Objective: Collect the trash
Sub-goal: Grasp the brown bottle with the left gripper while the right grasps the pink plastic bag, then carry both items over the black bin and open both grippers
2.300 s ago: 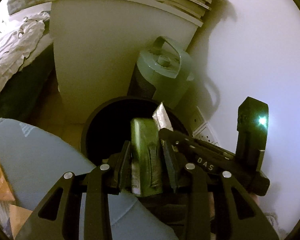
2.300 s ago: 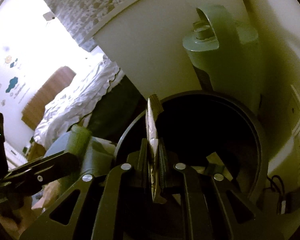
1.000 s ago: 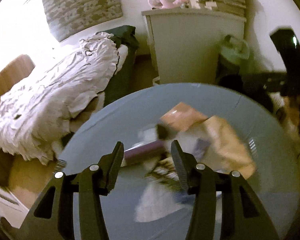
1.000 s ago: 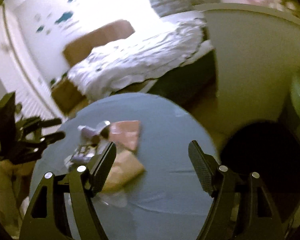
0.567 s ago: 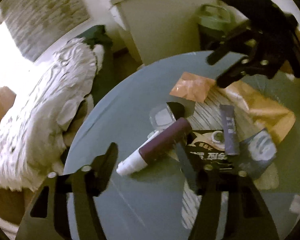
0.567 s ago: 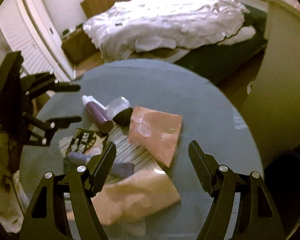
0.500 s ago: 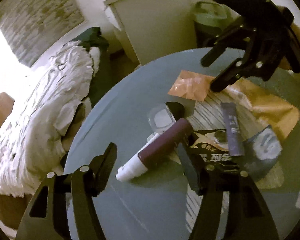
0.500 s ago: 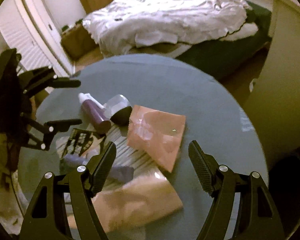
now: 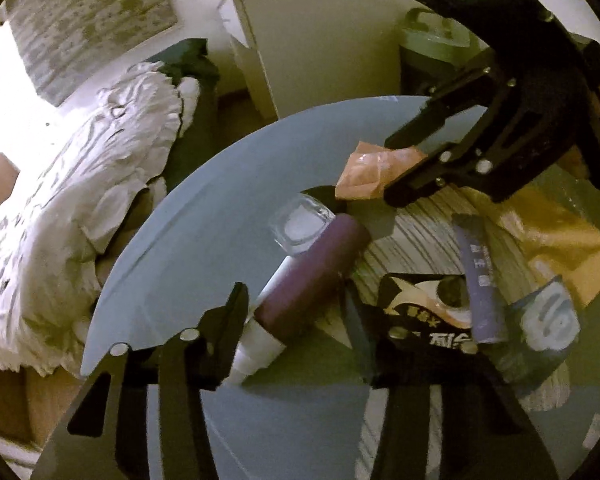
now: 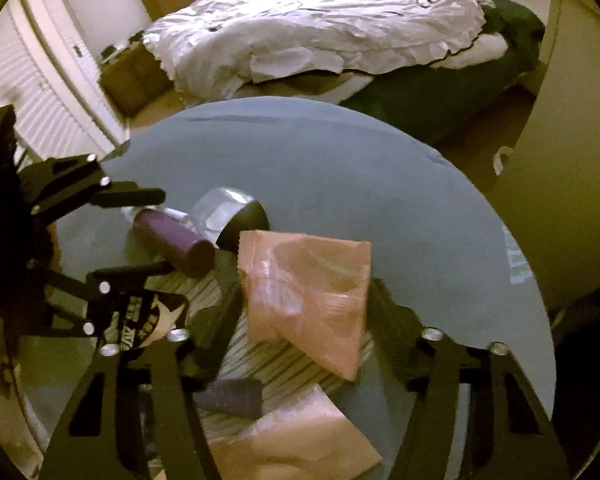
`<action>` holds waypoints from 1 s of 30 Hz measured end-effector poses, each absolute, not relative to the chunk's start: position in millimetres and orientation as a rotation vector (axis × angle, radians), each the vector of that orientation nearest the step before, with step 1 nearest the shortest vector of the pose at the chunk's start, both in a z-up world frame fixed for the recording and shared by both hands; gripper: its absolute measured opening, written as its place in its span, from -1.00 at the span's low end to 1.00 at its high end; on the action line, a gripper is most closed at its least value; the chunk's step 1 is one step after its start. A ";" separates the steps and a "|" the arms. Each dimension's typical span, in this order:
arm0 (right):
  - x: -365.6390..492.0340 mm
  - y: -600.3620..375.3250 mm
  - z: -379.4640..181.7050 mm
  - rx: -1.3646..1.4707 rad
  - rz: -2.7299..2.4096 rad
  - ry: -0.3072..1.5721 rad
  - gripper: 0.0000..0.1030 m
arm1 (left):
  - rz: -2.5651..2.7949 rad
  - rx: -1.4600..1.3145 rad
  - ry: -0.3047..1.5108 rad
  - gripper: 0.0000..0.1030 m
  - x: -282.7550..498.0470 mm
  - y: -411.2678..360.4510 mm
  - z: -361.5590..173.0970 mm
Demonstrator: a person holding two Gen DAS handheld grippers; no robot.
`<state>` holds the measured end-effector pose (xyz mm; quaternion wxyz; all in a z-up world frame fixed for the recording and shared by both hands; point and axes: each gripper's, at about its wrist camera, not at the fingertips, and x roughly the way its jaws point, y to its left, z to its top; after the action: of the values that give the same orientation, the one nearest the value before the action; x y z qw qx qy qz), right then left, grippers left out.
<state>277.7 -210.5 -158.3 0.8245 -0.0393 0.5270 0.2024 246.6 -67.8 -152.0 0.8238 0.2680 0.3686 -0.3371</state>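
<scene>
Lying between the closing, not yet clenched left gripper [image 9: 296, 320] jaws at lower centre, a purple tube [image 9: 312, 276] is seen on the round grey table [image 9: 204, 240]; a pink packet [image 10: 308, 292] is straddled by the closing right gripper [image 10: 300, 320]; an unmade bed [image 10: 320, 20] fills the upper frame.

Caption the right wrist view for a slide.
Right gripper straddling a pink packet on the round table, bed behind.

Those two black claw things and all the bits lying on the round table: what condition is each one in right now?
Left gripper: closing around the purple tube, no firm grip visible.
Right gripper: closing around the pink plastic pouch.
Purple tube with white cap: lying on its side.
Pink plastic pouch: flat, crinkled.
Small clear jar: tipped sideways.
Round blue table: cluttered.
</scene>
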 end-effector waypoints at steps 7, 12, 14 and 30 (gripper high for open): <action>252.6 -223.0 -146.3 0.015 0.446 1.079 -0.46 | -0.675 0.423 0.809 -0.41 231.9 -63.8 -147.1; 221.5 -243.8 -120.6 0.105 0.438 0.975 -0.47 | -0.626 0.293 0.792 -0.44 217.1 -56.0 -133.0; 210.2 -254.2 -110.1 0.144 0.432 0.932 -0.47 | -0.621 0.264 0.784 -0.45 213.0 -56.4 -126.8; 140.2 -393.0 -77.5 0.445 0.238 0.667 -0.47 | -0.761 0.124 0.678 -0.45 185.9 -143.7 -64.1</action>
<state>140.2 -393.0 -77.5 0.9138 0.2159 0.3239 0.1157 185.9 -143.7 -64.1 0.8710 0.0594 0.3242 -0.3642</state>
